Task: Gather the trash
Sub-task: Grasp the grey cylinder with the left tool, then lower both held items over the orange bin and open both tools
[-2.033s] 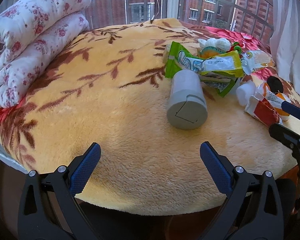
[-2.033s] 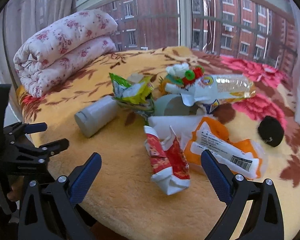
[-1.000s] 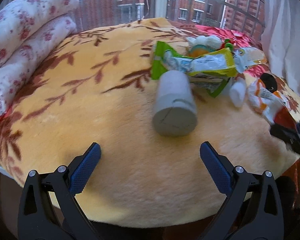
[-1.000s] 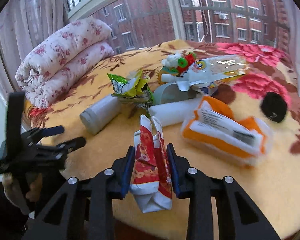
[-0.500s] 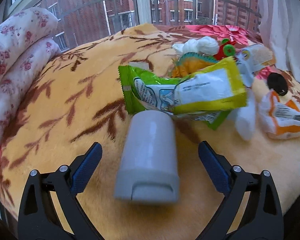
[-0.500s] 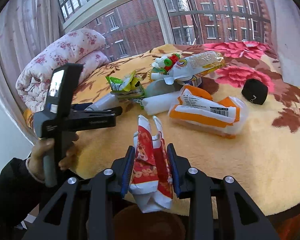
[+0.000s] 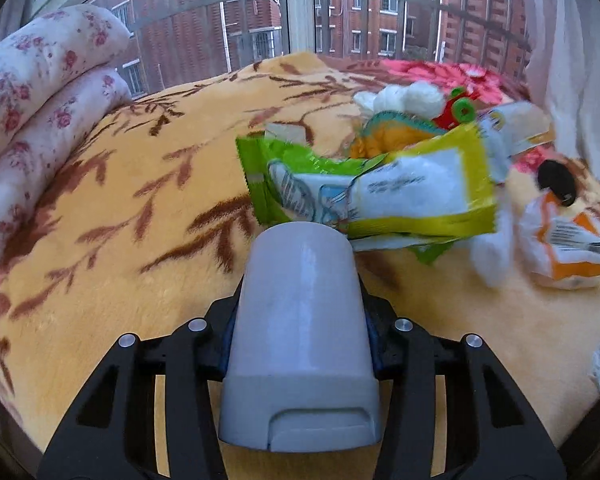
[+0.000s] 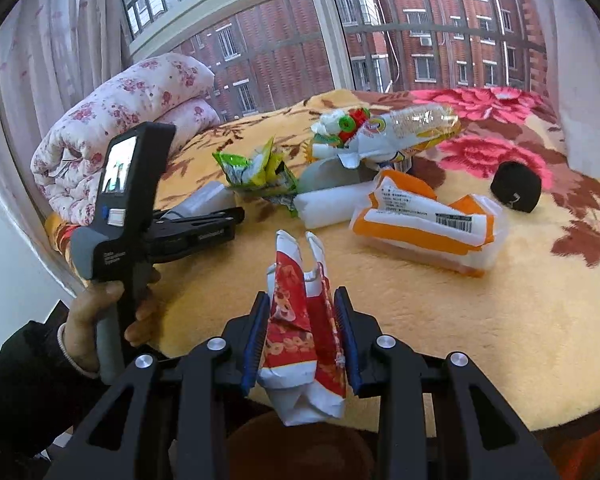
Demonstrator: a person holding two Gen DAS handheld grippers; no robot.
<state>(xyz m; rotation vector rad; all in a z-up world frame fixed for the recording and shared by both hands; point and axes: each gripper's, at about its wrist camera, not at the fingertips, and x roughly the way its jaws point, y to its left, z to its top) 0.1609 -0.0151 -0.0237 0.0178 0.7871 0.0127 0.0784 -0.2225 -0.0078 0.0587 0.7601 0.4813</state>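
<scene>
My left gripper [image 7: 300, 340] is shut on a grey plastic bottle [image 7: 300, 320] that lies on the yellow blanket [image 7: 140, 240]. In the right wrist view the left gripper [image 8: 220, 220] shows at the left, closed on the bottle [image 8: 208, 198]. My right gripper [image 8: 302, 336] is shut on a red and white wrapper [image 8: 300, 320] and holds it above the bed's front edge. A green and yellow snack bag [image 7: 380, 192] lies just beyond the bottle. An orange and white packet [image 8: 424, 220] and a white roll [image 8: 332, 204] lie on the blanket.
A rolled floral quilt [image 7: 32, 92] lies at the left of the bed. A crushed clear bottle [image 8: 412, 124], a small toy [image 7: 396, 128] and a black round object [image 8: 516, 192] lie further back. A window with bars is behind the bed. A brown round thing [image 8: 300, 448] is under my right gripper.
My left gripper has moved forward and closed on the grey bottle; it was open before. My right gripper closed on the red wrapper and lifted it back from the pile.
</scene>
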